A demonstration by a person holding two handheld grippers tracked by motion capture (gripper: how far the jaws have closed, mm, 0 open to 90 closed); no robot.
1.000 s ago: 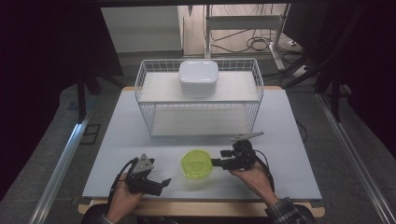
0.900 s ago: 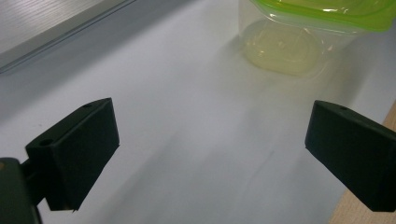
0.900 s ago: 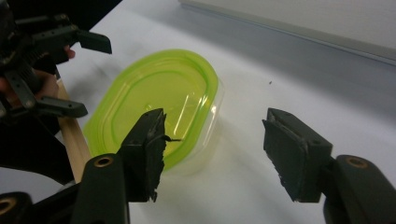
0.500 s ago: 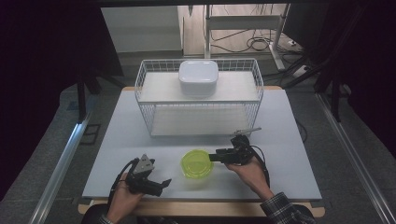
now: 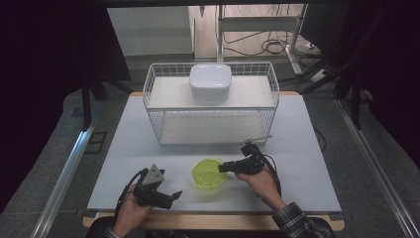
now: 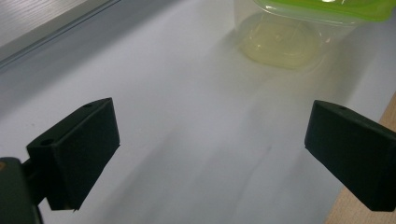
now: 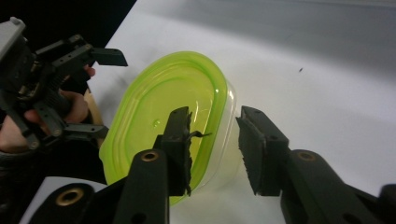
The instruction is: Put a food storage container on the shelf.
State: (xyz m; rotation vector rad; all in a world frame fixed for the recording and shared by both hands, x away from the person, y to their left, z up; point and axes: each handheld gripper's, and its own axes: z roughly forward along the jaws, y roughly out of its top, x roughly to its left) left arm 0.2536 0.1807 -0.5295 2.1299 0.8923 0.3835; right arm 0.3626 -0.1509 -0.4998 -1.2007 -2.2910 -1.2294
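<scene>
A clear tub with a lime-green lid (image 5: 209, 173) sits near the table's front, between my two grippers. My right gripper (image 5: 224, 167) reaches it from the right. In the right gripper view the gripper (image 7: 212, 135) is open and straddles the tub's rim (image 7: 224, 107), one jaw over the lid (image 7: 173, 102) and the other outside the wall. A gap shows on both sides of the rim. My left gripper (image 5: 171, 196) rests low to the tub's left, apart from it. Its jaws stand wide open (image 6: 210, 154) with bare table between them, and the tub (image 6: 280, 42) lies ahead.
A white wire rack (image 5: 213, 126) stands at the back middle of the white table (image 5: 307, 163), with a white lidded box (image 5: 210, 82) on its upper shelf. The table's wooden front edge (image 5: 208, 220) runs just below both hands.
My right gripper has slid left and a little forward, bringing its jaws from beside the tub to either side of its rim. The left gripper has hardly moved.
</scene>
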